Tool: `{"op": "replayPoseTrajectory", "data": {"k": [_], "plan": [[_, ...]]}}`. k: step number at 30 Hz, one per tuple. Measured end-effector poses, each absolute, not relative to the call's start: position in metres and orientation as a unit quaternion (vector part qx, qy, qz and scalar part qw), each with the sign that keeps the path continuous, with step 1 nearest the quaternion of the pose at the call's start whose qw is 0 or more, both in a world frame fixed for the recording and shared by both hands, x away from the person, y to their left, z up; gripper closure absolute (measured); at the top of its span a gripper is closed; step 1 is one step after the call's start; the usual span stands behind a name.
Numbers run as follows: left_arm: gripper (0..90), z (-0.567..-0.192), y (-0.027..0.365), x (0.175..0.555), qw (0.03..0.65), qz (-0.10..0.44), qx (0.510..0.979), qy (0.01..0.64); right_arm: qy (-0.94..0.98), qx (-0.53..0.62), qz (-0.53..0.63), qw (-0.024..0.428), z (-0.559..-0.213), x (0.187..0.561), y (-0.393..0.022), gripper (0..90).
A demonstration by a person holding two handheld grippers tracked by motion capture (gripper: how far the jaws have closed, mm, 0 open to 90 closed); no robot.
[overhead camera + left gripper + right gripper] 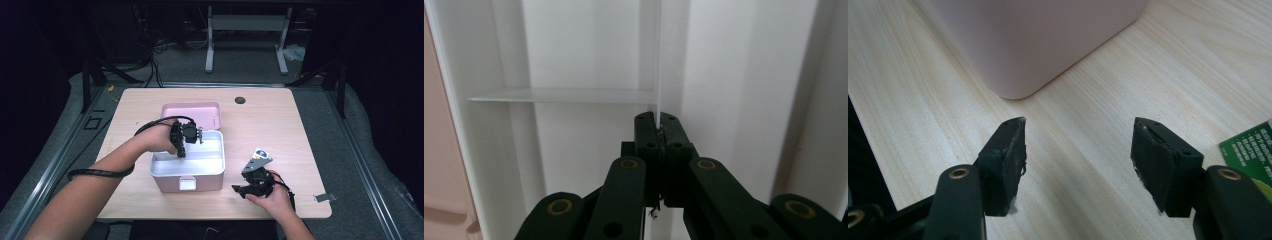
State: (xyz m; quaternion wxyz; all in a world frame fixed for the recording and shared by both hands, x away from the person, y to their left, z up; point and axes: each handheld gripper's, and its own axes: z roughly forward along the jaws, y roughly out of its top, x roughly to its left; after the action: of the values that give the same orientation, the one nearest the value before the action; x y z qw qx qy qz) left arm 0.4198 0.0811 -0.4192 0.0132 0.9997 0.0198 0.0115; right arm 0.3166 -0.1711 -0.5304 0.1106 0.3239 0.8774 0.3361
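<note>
Left gripper (658, 131): right up against its own camera, jaws pressed together on the edge of a thin white divider (657, 60); in the high view it dips into the box (181, 150), held by the left hand (159, 139).
White divider: a slim upright sheet running straight up from the pinched tips, meeting a second white sheet (559, 95) that crosses it at a right angle.
Box: pink outside, white inside (187, 165), sitting open near the middle of the table (280, 130); its pink lid (191, 111) lies just behind it, touching the far wall.
Right gripper (1079, 150): jaws standing well apart with nothing between them, bare wood beneath; in the high view it rests low at the front right (252, 187), in the right hand (272, 200).
Box corner: a rounded pink corner (1020, 55) sits just ahead of the right gripper's tips, apart from them.
Green card: a corner (1250, 145) with fine white print pokes in at the right edge; the writing is too small to read.
Printed plate: a grey plate (260, 159) on top of the right gripper carries a small coloured mark, not legible.
</note>
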Motion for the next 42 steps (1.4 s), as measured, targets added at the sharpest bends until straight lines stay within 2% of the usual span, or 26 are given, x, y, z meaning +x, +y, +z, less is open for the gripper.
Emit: {"op": "replayPoseTrajectory", "data": {"k": [11, 24, 33, 35, 36, 37, 38, 41, 42], "plan": [[89.3, -0.414, 0.082, 0.418, 0.018, 0.014, 0.999, 0.027, 0.877, 0.323, 0.338, 0.11, -0.531, 0.317, -0.171, 38.2], [89.4, -0.384, 0.097, 0.416, 0.047, 0.019, 0.997, 0.049, 0.876, 0.323, 0.34, 0.111, -0.53, 0.317, -0.171, 38.2], [89.5, -0.372, 0.153, 0.421, 0.082, 0.007, 0.988, 0.127, 0.876, 0.323, 0.34, 0.112, -0.53, 0.317, -0.171, 38.2], [89.5, -0.373, 0.179, 0.421, 0.095, 0.002, 0.982, 0.162, 0.877, 0.322, 0.34, 0.111, -0.531, 0.318, -0.171, 38.2], [89.5, -0.373, 0.179, 0.421, 0.095, 0.002, 0.982, 0.162, 0.877, 0.322, 0.34, 0.111, -0.531, 0.318, -0.171, 38.2], [89.5, -0.373, 0.2, 0.42, 0.11, -0.001, 0.977, 0.184, 0.876, 0.32, 0.343, 0.107, -0.531, 0.319, -0.17, 38.2], [89.4, -0.373, 0.2, 0.42, 0.11, -0.001, 0.977, 0.184, 0.876, 0.32, 0.343, 0.107, -0.531, 0.319, -0.17, 38.2], [89.4, -0.374, 0.244, 0.414, 0.124, -0.001, 0.966, 0.226, 0.878, 0.317, 0.343, 0.108, -0.531, 0.319, -0.169, 38.2], [89.5, -0.374, 0.244, 0.414, 0.124, -0.001, 0.966, 0.226, 0.878, 0.317, 0.343, 0.108, -0.531, 0.32, -0.168, 38.2]]}}
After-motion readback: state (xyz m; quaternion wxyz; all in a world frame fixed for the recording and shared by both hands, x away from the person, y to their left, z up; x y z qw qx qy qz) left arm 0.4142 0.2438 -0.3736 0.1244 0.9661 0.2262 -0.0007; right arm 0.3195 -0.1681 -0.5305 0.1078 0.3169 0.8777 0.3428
